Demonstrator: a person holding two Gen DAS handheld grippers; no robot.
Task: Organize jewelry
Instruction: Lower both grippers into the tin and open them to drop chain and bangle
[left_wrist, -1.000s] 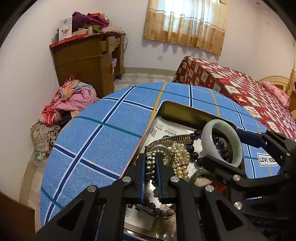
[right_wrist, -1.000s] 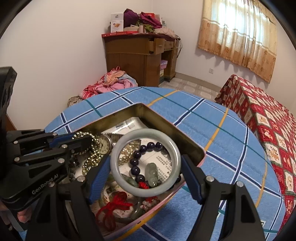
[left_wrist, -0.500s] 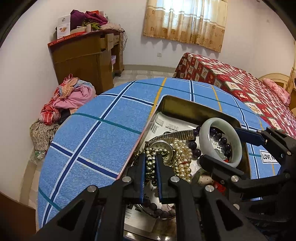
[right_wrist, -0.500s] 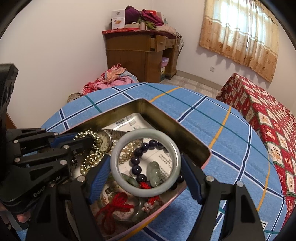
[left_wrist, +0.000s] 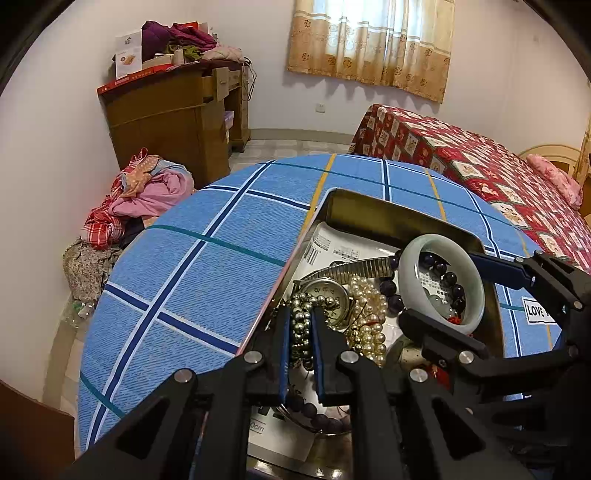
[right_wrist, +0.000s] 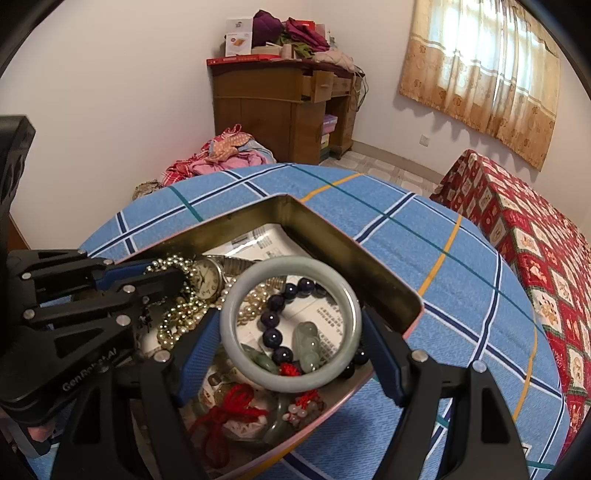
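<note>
Jade bangle (right_wrist: 291, 325) is pinched across its width by the right gripper (right_wrist: 291, 332) over the open tin (right_wrist: 369, 258), the left gripper (left_wrist: 300, 328) nips the silver bead strand (left_wrist: 301, 314), and beyond them most jewelry seems yet unsorted inside.

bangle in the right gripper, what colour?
Pale, milky green jade bangle, held across the right gripper. Right wrist view shows it best.
</note>
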